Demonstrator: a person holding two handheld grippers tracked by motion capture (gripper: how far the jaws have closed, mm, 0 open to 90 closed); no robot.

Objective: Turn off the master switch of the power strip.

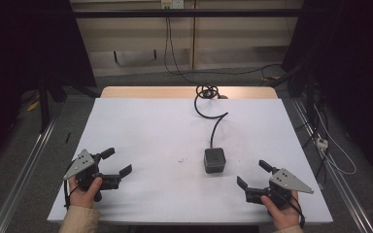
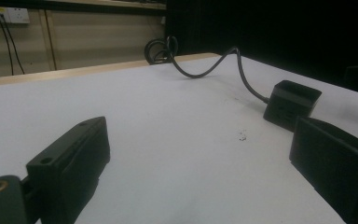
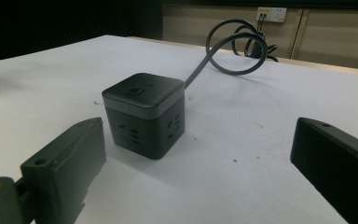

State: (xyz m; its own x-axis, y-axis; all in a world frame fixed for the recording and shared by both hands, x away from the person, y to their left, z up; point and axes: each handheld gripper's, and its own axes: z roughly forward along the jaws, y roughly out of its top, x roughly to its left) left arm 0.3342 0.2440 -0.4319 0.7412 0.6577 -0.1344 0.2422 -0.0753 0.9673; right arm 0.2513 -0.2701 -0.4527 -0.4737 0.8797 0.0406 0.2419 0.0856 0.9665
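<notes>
A black cube power socket [image 1: 214, 160] sits on the white table top [image 1: 150, 131], right of centre. Its black cable [image 1: 209, 104] runs back to a coil at the far edge. My left gripper [image 1: 117, 161] rests at the front left, open, with nothing between its jaws. My right gripper [image 1: 253, 174] rests at the front right, open and holding nothing, a short way from the cube. In the left gripper view the cube [image 2: 291, 105] lies ahead on the right, beyond the gripper [image 2: 200, 154]. In the right gripper view the cube [image 3: 144, 114] stands close ahead, left of centre, beyond the gripper [image 3: 198, 154].
A wooden strip [image 1: 150, 92] edges the table's far side. Wall outlets [image 1: 171, 4] with hanging leads sit behind it. Loose cables and a power strip [image 1: 322, 142] lie on the floor at the right. Metal rails [image 1: 24, 170] run along both sides.
</notes>
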